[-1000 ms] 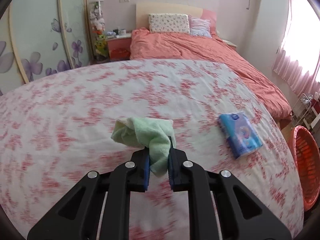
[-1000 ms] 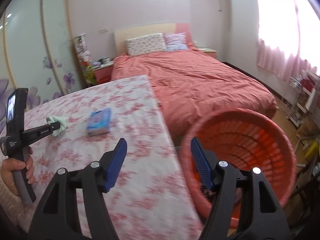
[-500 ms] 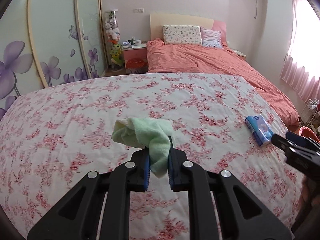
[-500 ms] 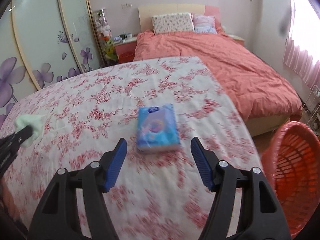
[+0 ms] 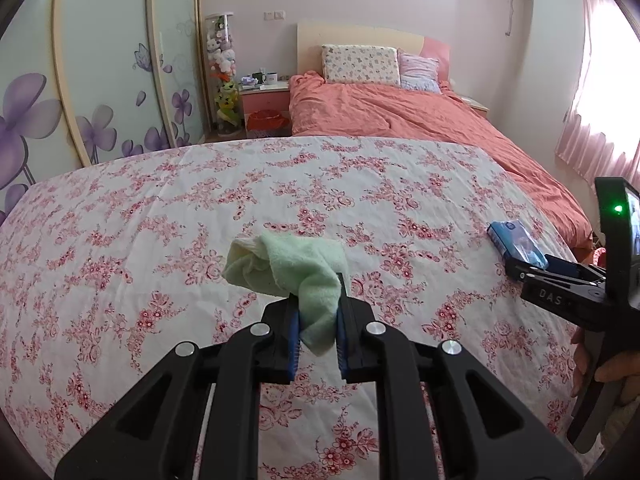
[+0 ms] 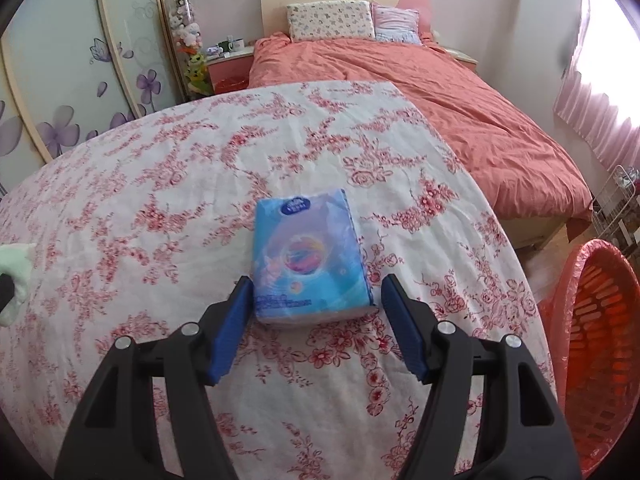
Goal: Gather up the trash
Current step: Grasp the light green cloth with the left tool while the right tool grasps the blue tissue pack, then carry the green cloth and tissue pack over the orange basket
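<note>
My left gripper (image 5: 318, 312) is shut on a crumpled pale green cloth (image 5: 288, 266) and holds it above the floral bedspread (image 5: 160, 240). The cloth also shows at the left edge of the right wrist view (image 6: 16, 268). A blue tissue pack (image 6: 308, 260) lies flat on the bedspread. My right gripper (image 6: 314, 316) is open, its blue pads either side of the pack's near end, not closed on it. The right gripper also shows in the left wrist view (image 5: 536, 270), at the pack (image 5: 516, 238).
An orange-red laundry basket (image 6: 600, 360) stands on the floor past the bed's right edge. A coral-covered bed (image 6: 420, 92) with pillows lies beyond. A nightstand (image 5: 264, 108) and flowered wardrobe doors (image 5: 80, 80) are at the back left.
My right gripper swung from the basket toward the tissue pack and closed in until its open pads flank it. My left gripper keeps the green cloth and has drawn back slightly.
</note>
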{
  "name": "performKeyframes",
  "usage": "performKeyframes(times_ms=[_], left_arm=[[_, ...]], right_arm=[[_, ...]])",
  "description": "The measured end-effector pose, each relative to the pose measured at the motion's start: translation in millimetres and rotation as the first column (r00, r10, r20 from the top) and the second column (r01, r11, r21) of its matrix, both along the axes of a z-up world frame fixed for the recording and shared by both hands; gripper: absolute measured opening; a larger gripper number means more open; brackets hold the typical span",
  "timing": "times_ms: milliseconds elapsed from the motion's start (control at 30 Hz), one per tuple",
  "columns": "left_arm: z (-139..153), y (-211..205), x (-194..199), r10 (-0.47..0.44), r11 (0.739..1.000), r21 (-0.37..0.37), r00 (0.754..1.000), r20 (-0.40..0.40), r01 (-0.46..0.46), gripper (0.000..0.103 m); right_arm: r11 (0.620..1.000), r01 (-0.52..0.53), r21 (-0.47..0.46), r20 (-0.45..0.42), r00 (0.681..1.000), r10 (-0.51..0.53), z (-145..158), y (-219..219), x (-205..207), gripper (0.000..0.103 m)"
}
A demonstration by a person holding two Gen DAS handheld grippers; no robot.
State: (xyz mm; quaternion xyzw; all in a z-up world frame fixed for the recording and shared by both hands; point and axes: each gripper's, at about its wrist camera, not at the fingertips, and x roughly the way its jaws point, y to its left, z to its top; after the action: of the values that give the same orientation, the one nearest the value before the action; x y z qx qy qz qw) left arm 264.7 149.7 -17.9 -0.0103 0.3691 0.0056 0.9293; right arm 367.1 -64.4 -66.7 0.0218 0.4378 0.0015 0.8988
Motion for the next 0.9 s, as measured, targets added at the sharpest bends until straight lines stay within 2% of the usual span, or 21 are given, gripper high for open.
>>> performKeyframes(times_ms=[33,67,100,433,900], left_arm=[[-1,-1,0,-0.002,1.000,0.001,1.000,-0.002,0.002,0.014],[-1,-3,0,-0.006,1.000,0.001,1.000,-0.005,0.006,0.014],[-2,-3,0,-0.007,1.000,0.001,1.000,-0.006,0.007,0.014],[-2,-16,-2,-0.028,1.000,0.004,1.000,-0.008,0.028,0.014],[9,-56,-12,-0.100,0.995,0.003,0.995,0.006,0.100,0.014]], right_arm=[[1.000,0.000,0.001,0.002,1.000,0.000,0,0,0,0.064],[1.000,-0.005,0.006,0.005,1.000,0.005,1,0,0,0.056],[1.000,-0.007,0.001,0.009,1.000,0.007,1,0,0,0.054],[0.999,-0.008,0.036,0.064,0.998,0.006,16,-15,-27,0.052],[0.994,0.006,0.113,0.168,0.985,-0.025,44,-48,-90,0.050]])
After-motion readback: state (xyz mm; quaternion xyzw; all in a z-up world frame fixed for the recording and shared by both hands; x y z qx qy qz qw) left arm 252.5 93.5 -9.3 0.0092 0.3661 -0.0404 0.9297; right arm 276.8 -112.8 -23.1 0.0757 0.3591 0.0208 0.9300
